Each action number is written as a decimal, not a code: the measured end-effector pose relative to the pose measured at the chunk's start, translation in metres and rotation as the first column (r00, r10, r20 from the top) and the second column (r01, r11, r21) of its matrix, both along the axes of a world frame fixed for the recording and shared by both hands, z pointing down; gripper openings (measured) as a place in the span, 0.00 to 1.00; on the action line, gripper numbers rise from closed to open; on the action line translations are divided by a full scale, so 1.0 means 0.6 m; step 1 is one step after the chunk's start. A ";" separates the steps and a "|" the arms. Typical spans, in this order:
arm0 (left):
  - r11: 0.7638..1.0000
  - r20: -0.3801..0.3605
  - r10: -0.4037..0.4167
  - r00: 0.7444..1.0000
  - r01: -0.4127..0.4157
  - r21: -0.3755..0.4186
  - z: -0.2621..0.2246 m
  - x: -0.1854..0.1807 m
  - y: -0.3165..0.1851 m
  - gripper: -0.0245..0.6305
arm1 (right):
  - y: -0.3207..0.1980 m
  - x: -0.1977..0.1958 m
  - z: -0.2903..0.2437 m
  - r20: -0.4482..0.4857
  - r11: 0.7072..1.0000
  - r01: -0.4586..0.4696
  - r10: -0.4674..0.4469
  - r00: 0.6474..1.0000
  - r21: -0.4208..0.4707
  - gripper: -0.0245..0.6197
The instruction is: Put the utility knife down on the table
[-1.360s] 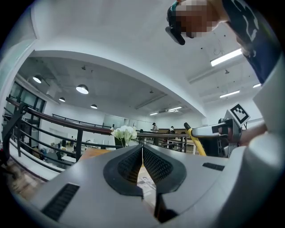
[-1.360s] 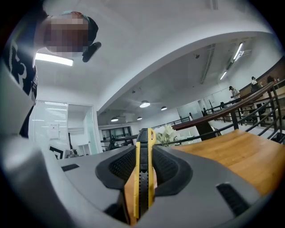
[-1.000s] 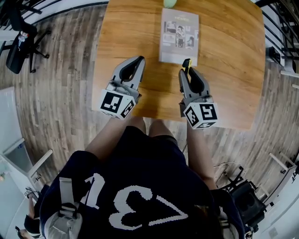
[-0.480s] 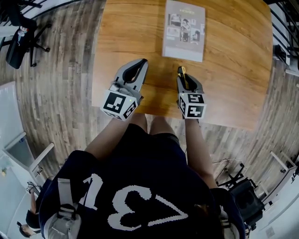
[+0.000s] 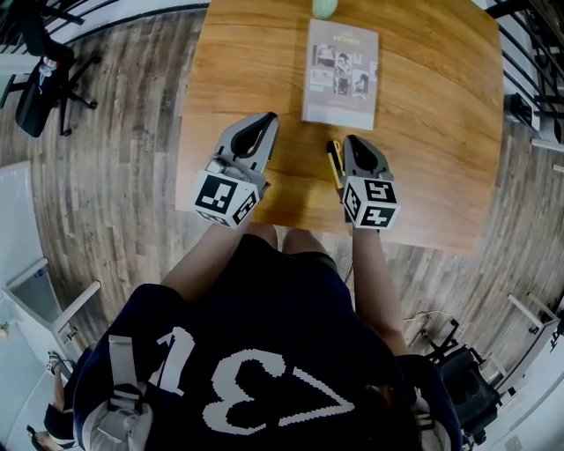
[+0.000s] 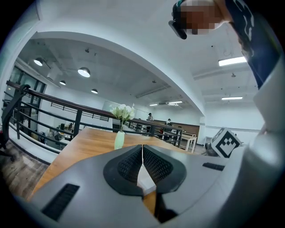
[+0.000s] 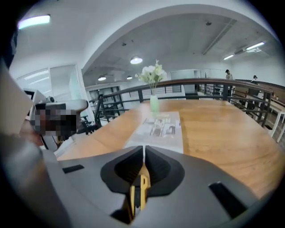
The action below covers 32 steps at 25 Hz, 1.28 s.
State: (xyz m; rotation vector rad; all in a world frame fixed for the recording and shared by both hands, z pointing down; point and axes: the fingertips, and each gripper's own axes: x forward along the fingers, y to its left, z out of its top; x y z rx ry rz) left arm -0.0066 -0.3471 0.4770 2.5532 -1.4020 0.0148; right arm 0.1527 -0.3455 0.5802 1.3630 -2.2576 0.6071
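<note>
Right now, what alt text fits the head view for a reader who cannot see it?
Seen from above, a yellow utility knife lies on a wooden table beside the right gripper, whose jaws have just been closing with nothing between them. The left gripper hovers alongside; a booklet lies beyond.

Booklet [image 5: 340, 74] flat; green vase [image 5: 323, 7] beyond its far edge; office chair [image 5: 40, 66] on floor [image 5: 106, 194].

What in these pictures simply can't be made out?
1. Utility knife: mostly hidden in the right gripper view by the right gripper, whose jaws have just been closing, tips together, nothing between them; too small for detail in the head view.
2. Magazine print: too small in any view.
3. Flower vase: cut off by the head view's top edge.
</note>
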 end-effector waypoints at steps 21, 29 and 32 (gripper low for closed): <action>0.947 0.017 -0.094 0.995 0.085 0.309 -0.256 -0.047 -0.061 0.07 | -0.079 0.051 -0.462 0.260 0.789 -0.163 0.004 0.966 0.593 0.07; 0.940 0.015 -0.092 0.996 0.082 0.330 -0.275 -0.048 -0.058 0.07 | -0.071 0.039 -0.493 0.272 0.769 -0.155 -0.025 0.962 0.620 0.07; 0.941 0.019 -0.089 0.996 0.078 0.329 -0.273 -0.045 -0.057 0.07 | -0.070 0.039 -0.493 0.272 0.768 -0.153 -0.028 0.962 0.621 0.07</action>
